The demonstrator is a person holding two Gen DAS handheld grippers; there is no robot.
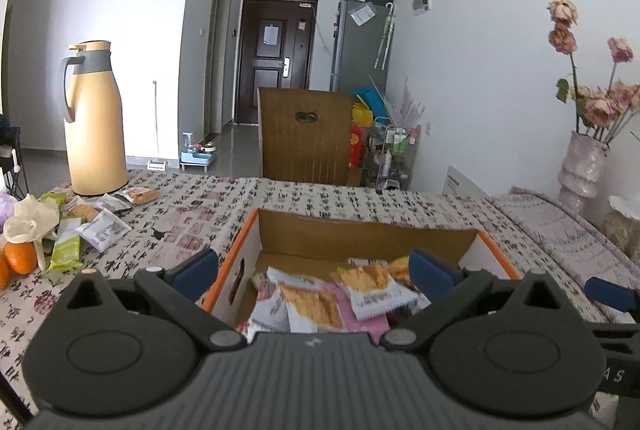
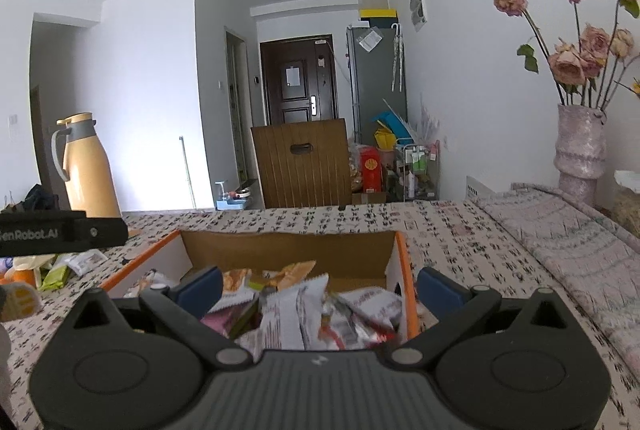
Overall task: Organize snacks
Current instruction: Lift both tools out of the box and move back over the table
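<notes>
While both tongs (image 1: 316, 270) (image 2: 320, 288) gape wide and empty over the box (image 1: 360, 230), its rims stay unobstructed.

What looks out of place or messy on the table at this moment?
Several snack packets lie scattered on the tablecloth near the thermos, outside the cardboard box where the others are piled. Nothing looks spilled or damaged.

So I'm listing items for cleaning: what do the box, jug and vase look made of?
The box looks like cardboard: raw brown inside, printed white and orange outside. The jug seems matte beige plastic or coated metal with a grey handle. The vase looks ceramic or glass with a speckled, glittery pink finish.
</notes>
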